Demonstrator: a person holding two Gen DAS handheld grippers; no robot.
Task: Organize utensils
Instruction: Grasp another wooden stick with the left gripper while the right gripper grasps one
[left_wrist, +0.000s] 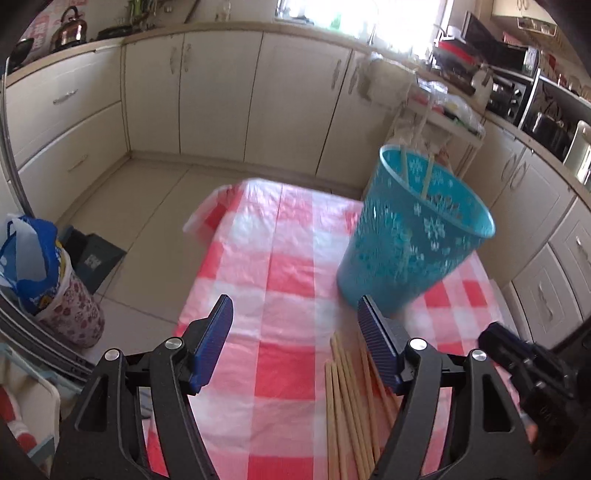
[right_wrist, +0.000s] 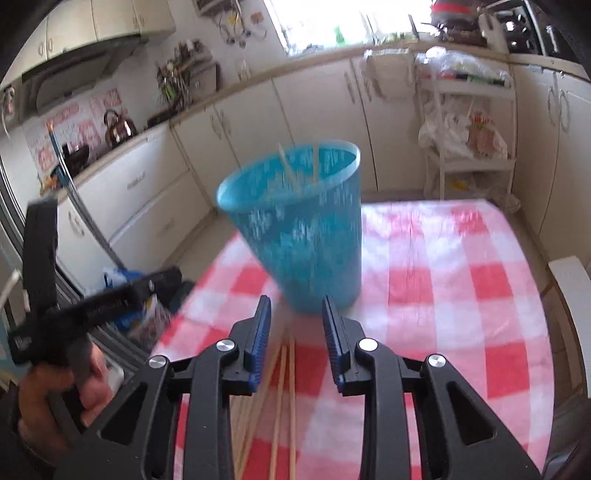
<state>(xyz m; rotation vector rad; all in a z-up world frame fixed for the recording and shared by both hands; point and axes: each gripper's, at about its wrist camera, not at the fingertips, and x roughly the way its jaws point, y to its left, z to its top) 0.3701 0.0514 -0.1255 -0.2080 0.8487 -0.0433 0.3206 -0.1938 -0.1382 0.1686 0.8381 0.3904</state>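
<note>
On a table covered in a red-and-white checked cloth, in a kitchen lined with cream cabinets: blue plastic bin standing upright toward the far right side, two chopsticks leaning inside against its wall. Nearer the cameras, a loose bundle of wooden chopsticks lying flat on the cloth, apart from the bin. Left gripper hovering above the cloth with jaws spread wide and nothing between them, the bundle just under its right finger. Right gripper likewise parted and empty, poised over the near ends of the bundle, the bin straight ahead. On the floor to the left, a floral container with a blue-and-white bag. Kettle on the far counter.
</note>
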